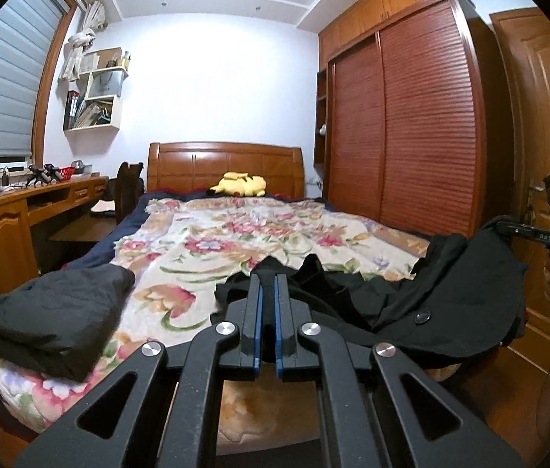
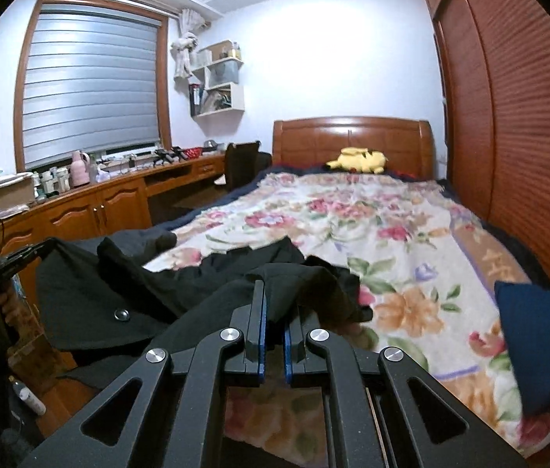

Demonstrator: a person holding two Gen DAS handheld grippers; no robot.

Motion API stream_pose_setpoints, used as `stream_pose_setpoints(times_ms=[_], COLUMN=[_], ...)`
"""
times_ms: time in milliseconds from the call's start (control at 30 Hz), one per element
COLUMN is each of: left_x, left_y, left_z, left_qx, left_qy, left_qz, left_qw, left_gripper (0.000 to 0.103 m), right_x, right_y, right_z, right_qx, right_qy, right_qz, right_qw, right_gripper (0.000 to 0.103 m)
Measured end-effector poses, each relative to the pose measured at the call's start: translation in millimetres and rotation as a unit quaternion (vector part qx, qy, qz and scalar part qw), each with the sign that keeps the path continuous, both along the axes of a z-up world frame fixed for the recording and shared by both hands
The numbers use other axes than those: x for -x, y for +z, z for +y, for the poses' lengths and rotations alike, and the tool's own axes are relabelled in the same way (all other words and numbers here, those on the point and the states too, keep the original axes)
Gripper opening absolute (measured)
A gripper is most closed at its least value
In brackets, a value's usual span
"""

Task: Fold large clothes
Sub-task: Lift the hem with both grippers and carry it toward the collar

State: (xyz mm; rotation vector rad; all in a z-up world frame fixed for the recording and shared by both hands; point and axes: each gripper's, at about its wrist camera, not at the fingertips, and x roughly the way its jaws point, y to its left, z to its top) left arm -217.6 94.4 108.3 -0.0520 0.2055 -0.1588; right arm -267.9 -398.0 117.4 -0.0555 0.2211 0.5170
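At the foot of the bed (image 1: pixel 236 226), the black coat (image 1: pixel 450 292) is hanging stretched between both grippers, its long axis running across the bed. The left gripper (image 1: pixel 268 284) is pinching one edge, jaws pressed onto cloth; the right gripper (image 2: pixel 275 304) is pinching the other likewise. The folded pile (image 1: pixel 56 319) is lying left of the coat, on the bed's near corner.
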Motion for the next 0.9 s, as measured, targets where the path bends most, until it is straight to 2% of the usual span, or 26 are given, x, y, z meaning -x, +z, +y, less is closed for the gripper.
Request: stream_pose_setpoints(times_ms=[167, 333, 367, 467, 633, 900], left_x=[8.0, -26.2, -40.4, -81.3, -125.4, -184.9], left_y=[12.8, 9.1, 1.6, -28.9, -67.2, -83.3], left_z=[3.1, 7.1, 10.4, 20.7, 23.0, 23.9], left_qx=[-0.004, -0.017, -0.020, 0.001, -0.009, -0.037], left_qy=[0.009, 0.021, 0.029, 0.027, 0.043, 0.050], left_qz=[-0.019, -0.003, 0.009, 0.060, 0.107, 0.153], left_qw=[0.9998, 0.9996, 0.9993, 0.9978, 0.9933, 0.9862], left_gripper=[0.005, 0.005, 0.005, 0.005, 0.005, 0.005], right_x=[0.1, -31.0, -41.5, -83.3, -155.7, -251.7], right_y=[-3.6, -13.2, -17.5, -45.3, -97.9, -132.1], right_z=[-0.2, 2.6, 5.0, 13.3, 28.3, 59.5], right_qx=[0.008, 0.017, 0.020, 0.031, 0.043, 0.070], right_qy=[0.003, -0.007, -0.008, -0.013, -0.027, -0.049], right_qz=[-0.019, -0.016, -0.010, 0.032, 0.092, 0.136], right_qw=[1.000, 1.000, 1.000, 0.999, 0.994, 0.987], right_gripper=[0.006, 0.006, 0.006, 0.006, 0.006, 0.006])
